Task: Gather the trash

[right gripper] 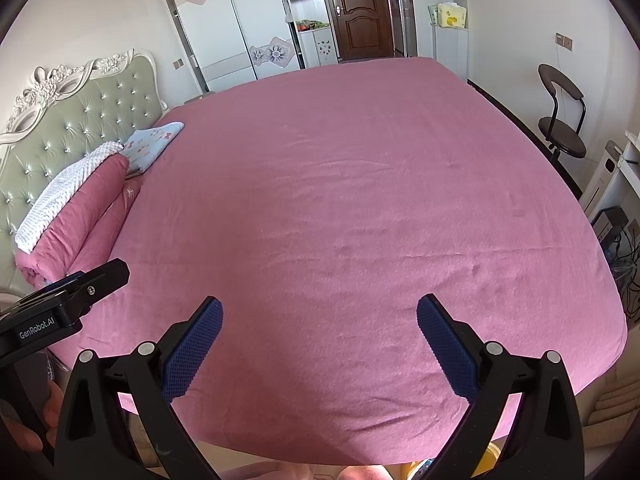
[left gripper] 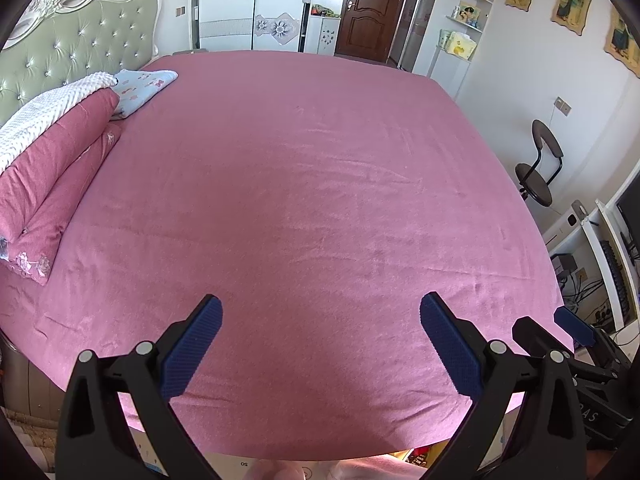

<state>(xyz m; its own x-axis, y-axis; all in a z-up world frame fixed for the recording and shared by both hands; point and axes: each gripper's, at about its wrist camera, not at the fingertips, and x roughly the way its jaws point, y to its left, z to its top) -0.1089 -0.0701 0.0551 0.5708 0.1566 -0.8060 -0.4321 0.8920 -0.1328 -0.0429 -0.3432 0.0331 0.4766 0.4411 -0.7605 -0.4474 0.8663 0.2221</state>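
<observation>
Left gripper (left gripper: 320, 336), right gripper (right gripper: 319, 336): jaws wide, empty, over bed (left gripper: 320, 184).

Plain pink bedsheet (left gripper: 304, 184) (green tufted headboard (left gripper: 80, 44))

"GenRobot.AI" in white on the black body of the left tool (right gripper: 60, 312), seen from the right wrist. Partial letters "RAS" on the right tool (left gripper: 576, 344); rest hidden.

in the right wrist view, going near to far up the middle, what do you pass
right claw, open over the near edge → pink bedsheet, nothing lying on its middle → brown door in the far wall
</observation>
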